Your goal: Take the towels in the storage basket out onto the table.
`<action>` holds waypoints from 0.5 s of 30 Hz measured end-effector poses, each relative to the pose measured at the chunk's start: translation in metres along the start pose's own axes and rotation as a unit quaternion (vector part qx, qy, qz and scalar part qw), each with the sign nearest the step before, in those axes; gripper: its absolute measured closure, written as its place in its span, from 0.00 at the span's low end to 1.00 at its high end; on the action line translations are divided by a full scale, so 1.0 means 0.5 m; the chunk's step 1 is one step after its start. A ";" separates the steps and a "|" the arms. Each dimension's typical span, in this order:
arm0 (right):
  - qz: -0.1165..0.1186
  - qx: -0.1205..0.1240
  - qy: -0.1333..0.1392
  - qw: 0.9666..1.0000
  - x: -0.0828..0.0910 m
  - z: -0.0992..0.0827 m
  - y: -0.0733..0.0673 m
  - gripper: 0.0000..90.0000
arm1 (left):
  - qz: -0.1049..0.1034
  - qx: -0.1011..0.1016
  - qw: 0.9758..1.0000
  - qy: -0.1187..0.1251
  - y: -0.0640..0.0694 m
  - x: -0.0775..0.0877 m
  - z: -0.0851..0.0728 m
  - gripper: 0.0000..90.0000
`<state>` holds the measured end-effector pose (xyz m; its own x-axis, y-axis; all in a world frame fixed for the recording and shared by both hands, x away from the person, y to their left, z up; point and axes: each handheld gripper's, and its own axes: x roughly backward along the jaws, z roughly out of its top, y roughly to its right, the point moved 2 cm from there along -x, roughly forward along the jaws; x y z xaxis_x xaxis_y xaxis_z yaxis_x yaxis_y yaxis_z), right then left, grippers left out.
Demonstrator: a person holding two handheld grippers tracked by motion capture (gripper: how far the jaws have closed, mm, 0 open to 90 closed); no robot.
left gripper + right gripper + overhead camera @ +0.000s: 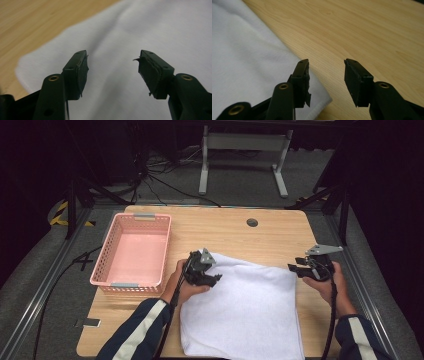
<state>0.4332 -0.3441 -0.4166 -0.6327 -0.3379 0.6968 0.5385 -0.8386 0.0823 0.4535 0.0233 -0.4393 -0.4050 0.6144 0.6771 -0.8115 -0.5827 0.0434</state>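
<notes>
A white towel [245, 307] lies folded flat on the wooden table [240, 227], reaching the near edge. My left gripper [212, 275] hovers over the towel's far left corner, jaws open and empty; in the left gripper view the towel [130, 37] spreads beyond the open gripper [112, 67]. My right gripper [295, 268] sits at the towel's far right corner, open with nothing between the pads. In the right gripper view that gripper [325, 75] frames bare wood, with the towel corner [249, 65] under its left fingertip [302, 75].
A pink plastic basket [134, 252], with nothing inside, stands on the table's left side. A round cable hole [252, 222] lies near the far edge. Bare wood stretches behind the towel. A metal frame [245, 155] and cables occupy the dark floor beyond.
</notes>
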 end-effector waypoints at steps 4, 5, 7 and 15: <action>0.032 0.010 -0.036 0.999 -0.047 -0.016 -0.011 0.59 | 0.055 0.031 0.998 -0.013 -0.056 -0.030 0.003 0.44; 0.050 0.015 -0.039 0.998 -0.050 -0.021 -0.019 0.58 | 0.060 0.040 0.997 -0.017 -0.065 -0.036 -0.001 0.45; 0.053 0.044 -0.048 0.996 -0.048 -0.030 -0.037 0.55 | 0.048 0.036 0.998 -0.025 -0.072 -0.043 -0.009 0.51; 0.060 0.055 -0.050 0.995 -0.043 -0.067 -0.058 0.55 | 0.022 0.040 0.998 -0.047 -0.064 -0.037 -0.050 0.65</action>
<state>0.4125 -0.3269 -0.4581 -0.5051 -0.3833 0.7733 0.6680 -0.7409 0.0691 0.4767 0.0438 -0.4715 -0.3952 0.5367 0.7455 -0.7561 -0.6509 0.0678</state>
